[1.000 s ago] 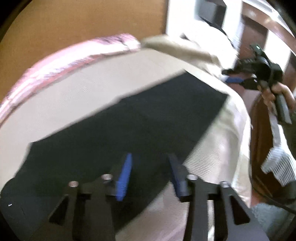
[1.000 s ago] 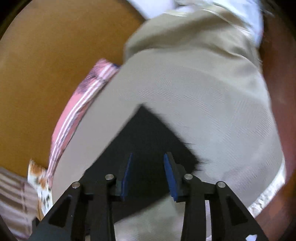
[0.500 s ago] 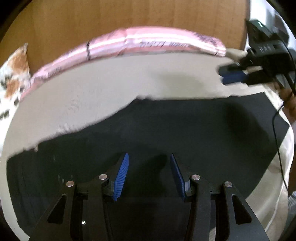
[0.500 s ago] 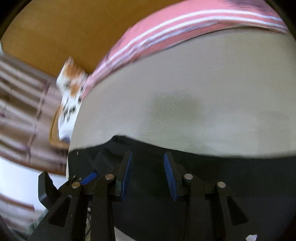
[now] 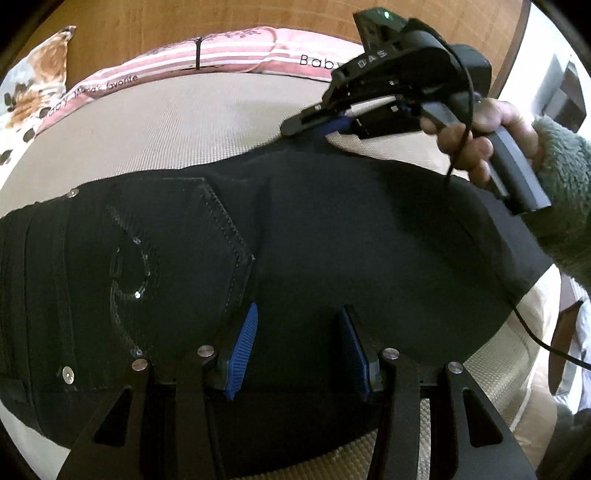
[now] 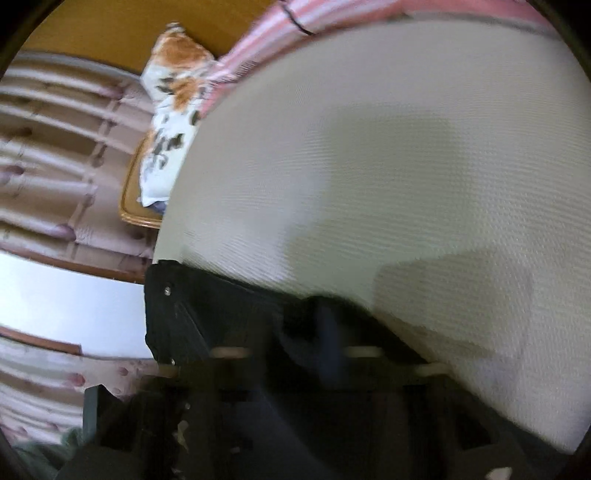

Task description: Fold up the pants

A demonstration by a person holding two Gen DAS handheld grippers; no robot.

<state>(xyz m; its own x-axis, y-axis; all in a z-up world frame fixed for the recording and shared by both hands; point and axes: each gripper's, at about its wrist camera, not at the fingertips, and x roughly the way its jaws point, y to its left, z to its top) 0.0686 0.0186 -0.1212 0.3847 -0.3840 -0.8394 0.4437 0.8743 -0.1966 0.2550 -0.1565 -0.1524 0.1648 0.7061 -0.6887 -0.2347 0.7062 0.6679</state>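
Observation:
Black pants [image 5: 332,240] lie flat across a beige bed cover [image 5: 184,122], waistband at the left, a stitched back pocket [image 5: 173,251] facing up. My left gripper [image 5: 299,354] is open, its blue pads low over the pants' near edge. My right gripper [image 5: 325,123] shows in the left wrist view at the far edge of the pants, its tips at the crotch seam. In the blurred right wrist view the pants [image 6: 221,325] fill the bottom and the gripper [image 6: 328,350] is too blurred to read.
A pink striped blanket [image 5: 229,55] lies along the wooden headboard [image 5: 221,18]. A floral pillow [image 5: 33,81] sits at the far left. Curtains [image 6: 55,147] hang beyond the bed's left side. The bed edge drops off at the right [image 5: 532,369].
Both grippers swung from the pant-leg end toward the middle and waist of the pants. The right gripper came down to the far edge at the crotch. The left gripper dropped closer to the fabric.

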